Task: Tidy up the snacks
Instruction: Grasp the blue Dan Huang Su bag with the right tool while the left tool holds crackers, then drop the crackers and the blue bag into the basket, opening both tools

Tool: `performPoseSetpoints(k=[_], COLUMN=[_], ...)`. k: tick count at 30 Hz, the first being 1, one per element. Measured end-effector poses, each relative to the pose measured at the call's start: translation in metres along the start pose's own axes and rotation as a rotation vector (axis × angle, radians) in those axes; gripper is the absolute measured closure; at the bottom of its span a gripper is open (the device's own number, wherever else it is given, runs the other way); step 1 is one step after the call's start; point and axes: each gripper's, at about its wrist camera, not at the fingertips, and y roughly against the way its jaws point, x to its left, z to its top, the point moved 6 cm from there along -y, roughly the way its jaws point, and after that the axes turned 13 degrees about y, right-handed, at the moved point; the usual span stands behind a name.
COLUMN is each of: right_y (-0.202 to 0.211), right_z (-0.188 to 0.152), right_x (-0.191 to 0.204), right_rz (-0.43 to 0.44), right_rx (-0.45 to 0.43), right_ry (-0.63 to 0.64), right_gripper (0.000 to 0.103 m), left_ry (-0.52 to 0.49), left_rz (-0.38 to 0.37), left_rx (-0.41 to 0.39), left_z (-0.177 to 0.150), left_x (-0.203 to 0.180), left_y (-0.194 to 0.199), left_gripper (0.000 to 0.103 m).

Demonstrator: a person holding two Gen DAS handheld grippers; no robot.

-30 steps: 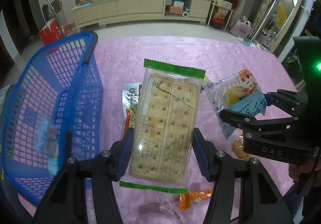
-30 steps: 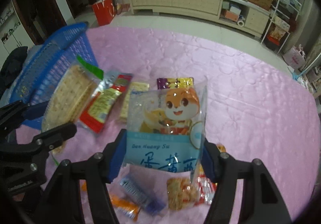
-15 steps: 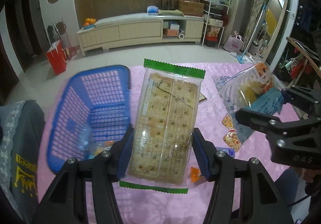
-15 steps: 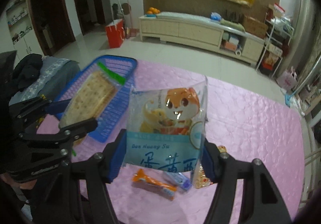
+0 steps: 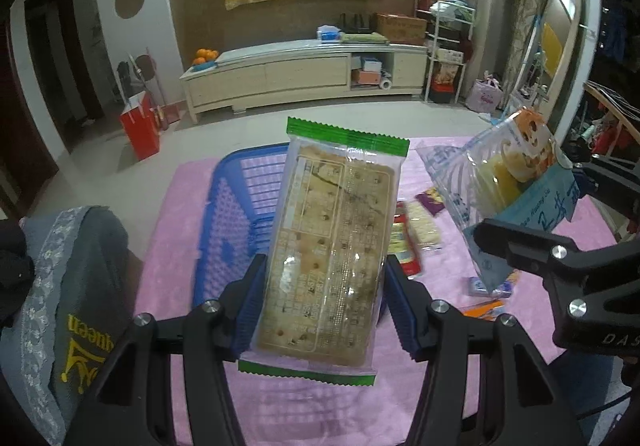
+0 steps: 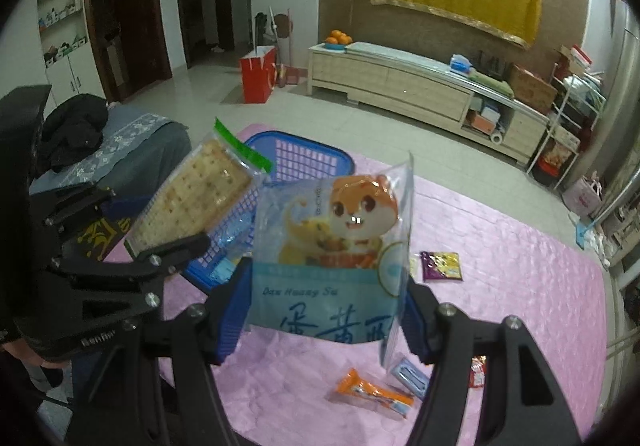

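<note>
Green-edged and clear in the middle, the cracker pack (image 5: pixel 328 246) sits clamped between the blue pads (image 5: pixel 250 306) of our left gripper (image 5: pixel 324 304), held upright above the near end of the blue basket (image 5: pixel 236 214). Printed text covers its back, but we cannot read it at this blur. In the right wrist view the same pack (image 6: pixel 192 202) shows its plain cracker face, tilted over the basket (image 6: pixel 304 162), with the left gripper (image 6: pixel 160 230) pinching it from below.

Our right gripper (image 6: pixel 324 312) is closed on the squirrel pastry bag (image 6: pixel 336 254) — a clear and light-blue pouch with an orange cartoon squirrel, the words "Dan Huang Su" and large blue Chinese characters beneath. From the left wrist view this bag (image 5: pixel 508 198) hangs to the right of the cracker pack, apart from it, in the right gripper (image 5: pixel 532 218), whose body carries the letters "DAS".

Both packs are off the pink quilted tablecloth (image 6: pixel 500 258). On the cloth lie a purple sachet (image 6: pixel 442 266), an orange packet (image 6: pixel 372 394) and a small blue wrapper (image 6: pixel 410 376) just beside it. A red-and-yellow pack (image 5: pixel 404 246) lies near the basket's right side.

To the left — a grey lace-trimmed cloth (image 5: pixel 60 306) with yellow lettering ending in "queen", upside down.
</note>
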Motion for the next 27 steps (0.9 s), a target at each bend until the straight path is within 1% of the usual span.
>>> performPoseSetpoints(k=[4, 10, 13, 16, 20, 22, 24, 25, 26, 27], right_y=[-0.018, -0.057, -0.074, -0.084, -0.096, -0.102, -0.108, -0.109, -0.11, -0.109], right_z=[0.011, 0.017, 0.018, 0.02, 0.023, 0.023, 0.022, 0.022, 0.022, 0.022], right_x=[0.012, 0.021, 0.024, 0.028, 0.03, 0.031, 0.034, 0.035, 0.034, 0.034], right_rz=[0.038, 0.099, 0.122, 0.133, 0.138, 0.135, 0.141, 0.138, 0.137, 0.129], right_rx=[0.014, 0.058, 0.084, 0.101, 0.118, 0.127, 0.142, 0.146, 0.146, 0.138], right_ry=[0.0, -0.01, -0.011, 0.007, 0.028, 0.044, 0.061, 0.065, 0.065, 0.062], right_gripper=[0.033, 0.033, 0.033, 0.033, 0.032, 0.032, 0.03, 0.029, 0.026, 0.022], left_ry=[0.054, 0.106, 0.13, 0.129, 0.13, 0.123, 0.118, 0.118, 0.12, 0.125], left_rz=[0.008, 0.008, -0.006, -0.004, -0.033, -0.02, -0.026, -0.014, -0.007, -0.004], left_rx=[0.019, 0.062, 0.087, 0.104, 0.128, 0.137, 0.133, 0.119, 0.115, 0.118], left_z=[0.008, 0.013, 0.013, 0.01, 0.009, 0.008, 0.008, 0.009, 0.009, 0.008], left_x=[0.028, 0.061, 0.068, 0.071, 0.071, 0.07, 0.069, 0.07, 0.071, 0.073], left_y=[-0.003, -0.023, -0.036, -0.048, -0.063, -0.07, -0.072, -0.072, -0.071, -0.072], left_gripper=[0.048, 0.048, 0.048, 0.048, 0.048, 0.048, 0.038, 0.034, 0.032, 0.032])
